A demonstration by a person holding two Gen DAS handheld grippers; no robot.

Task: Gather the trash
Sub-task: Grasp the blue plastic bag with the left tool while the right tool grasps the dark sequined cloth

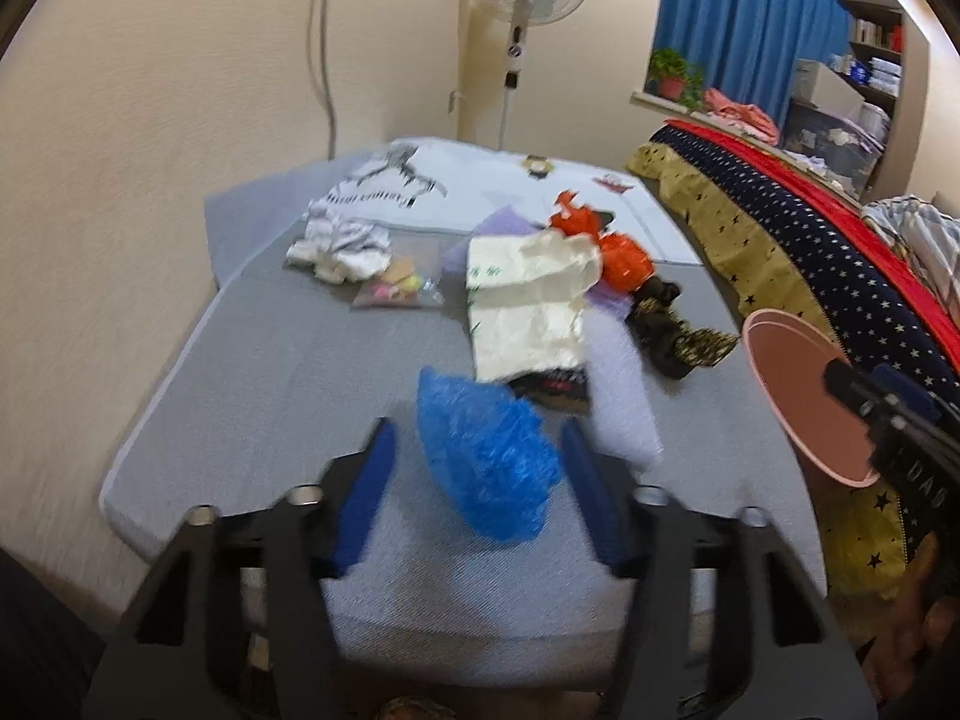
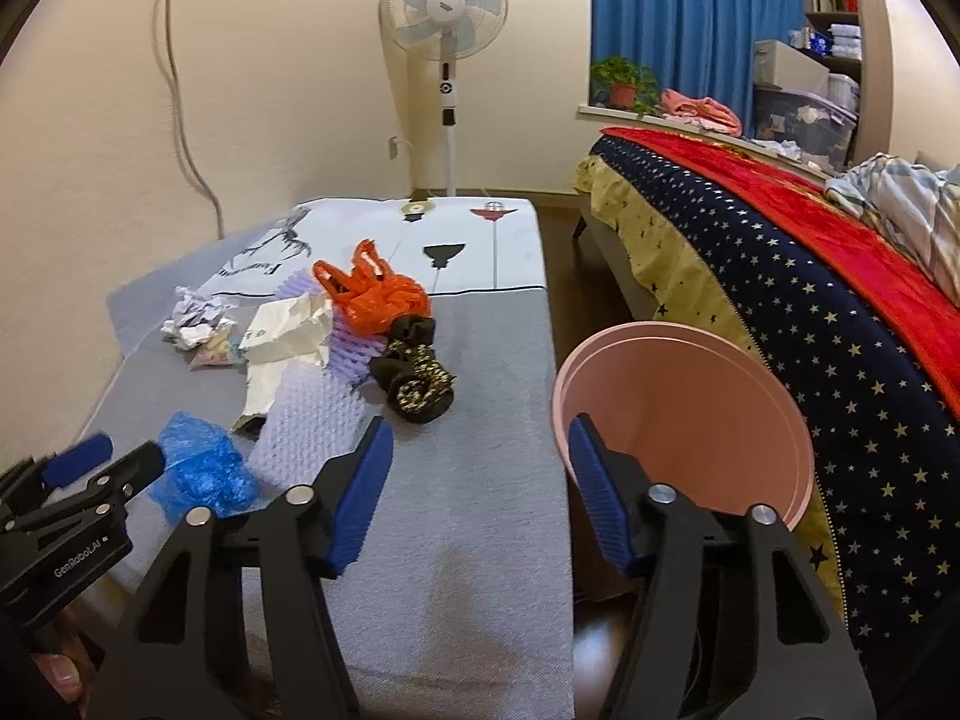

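Note:
A crumpled blue plastic bag (image 1: pixel 486 456) lies on the grey mattress (image 1: pixel 270 396), between the spread fingers of my open left gripper (image 1: pixel 477 492); it also shows in the right wrist view (image 2: pixel 201 468). Behind it lie a cream paper bag (image 1: pixel 528 306), an orange plastic bag (image 1: pixel 618 252), purple foam wrap (image 2: pixel 312 414), crumpled white paper (image 1: pixel 342 246) and a dark patterned cloth (image 2: pixel 414 384). My right gripper (image 2: pixel 480 480) is open and empty, over the mattress edge beside a pink bin (image 2: pixel 690 420).
A bed with a starry blue and red quilt (image 2: pixel 810 312) stands to the right. A standing fan (image 2: pixel 447 24) is at the far wall. A small clear bag of colourful bits (image 1: pixel 399 288) lies by the white paper.

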